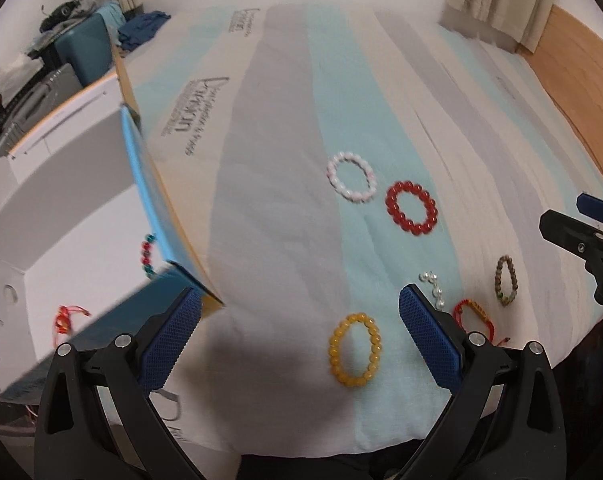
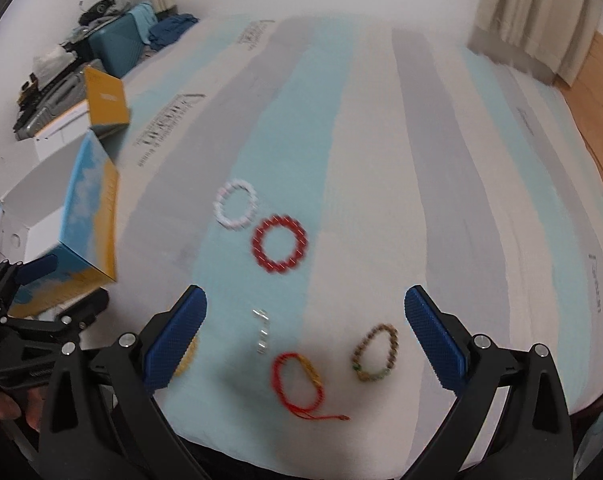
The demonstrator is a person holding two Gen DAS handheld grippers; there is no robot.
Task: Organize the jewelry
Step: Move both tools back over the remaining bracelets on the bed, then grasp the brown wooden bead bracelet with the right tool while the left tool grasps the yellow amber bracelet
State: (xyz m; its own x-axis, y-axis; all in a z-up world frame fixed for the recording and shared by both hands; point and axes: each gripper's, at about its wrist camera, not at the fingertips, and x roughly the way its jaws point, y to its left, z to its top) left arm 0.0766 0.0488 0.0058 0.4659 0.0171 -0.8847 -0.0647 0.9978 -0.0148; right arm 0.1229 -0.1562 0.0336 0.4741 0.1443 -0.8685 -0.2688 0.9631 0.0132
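Observation:
Several bracelets lie on a striped bed sheet [image 1: 285, 128]. My left gripper [image 1: 301, 332] hangs open over a yellow bead bracelet [image 1: 354, 350], holding nothing. Farther off lie a white-pink bracelet [image 1: 351, 176] and a red bead bracelet [image 1: 411, 207]. A small pearl piece [image 1: 433, 286], a red cord bracelet [image 1: 471, 316] and a brown bead bracelet [image 1: 506, 280] lie to the right. My right gripper [image 2: 305, 334] is open above the pearl piece [image 2: 261, 330], red cord bracelet [image 2: 299, 380] and brown bracelet [image 2: 375, 352]. An open white box [image 1: 61, 216] at left holds a multicolour bracelet [image 1: 147, 254] and a red cord piece [image 1: 65, 318].
The box [image 2: 81, 216] has blue-and-yellow outer walls and an open lid flap [image 2: 105, 98]. Suitcases and clothes [image 2: 117, 44] crowd the far left. A curtain [image 2: 533, 16] and wooden floor [image 2: 597, 112] are at the right. The other gripper [image 1: 585, 248] shows at the right edge.

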